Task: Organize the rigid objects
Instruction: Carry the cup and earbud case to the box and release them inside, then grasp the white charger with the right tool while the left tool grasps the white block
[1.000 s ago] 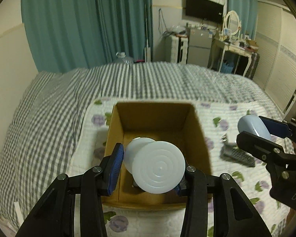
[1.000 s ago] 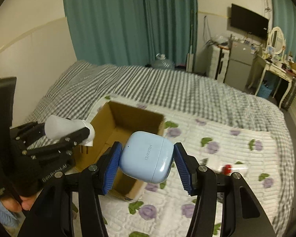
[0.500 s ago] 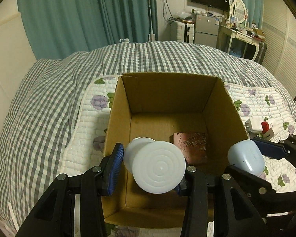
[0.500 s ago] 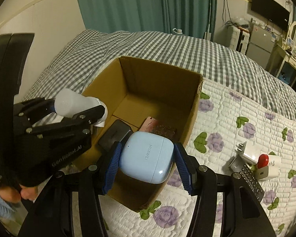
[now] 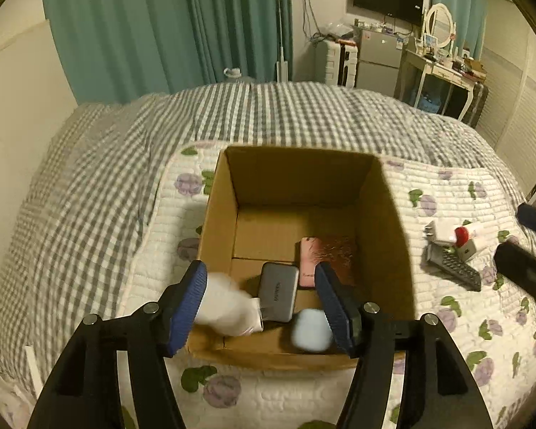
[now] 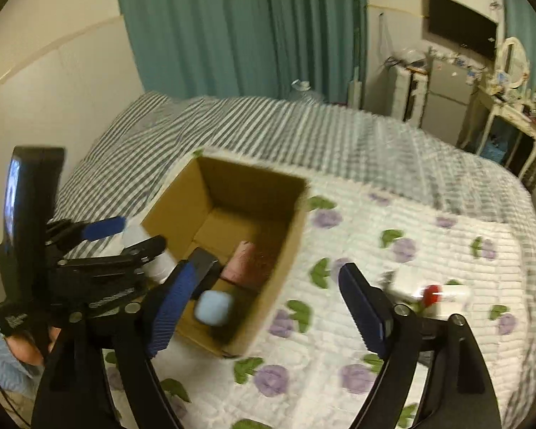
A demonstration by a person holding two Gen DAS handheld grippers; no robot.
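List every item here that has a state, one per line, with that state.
Left tool: open, white bottle loose between its fingers.
Right tool: open, empty.
White bottle: blurred, tipping into the box.
Blue earbud case: shut, blurred, inside the box.
Cardboard box: open-topped, upright.
Grey power bank: lying flat in the box.

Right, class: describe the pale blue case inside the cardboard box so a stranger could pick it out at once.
Find the open cardboard box on the flowered quilt. Look at its near side, by the front wall: the pale blue case is there, just right of the grey power bank. It is the only rounded, sky-blue thing; its neighbours are a flat grey slab, a pink phone and a white bottle.
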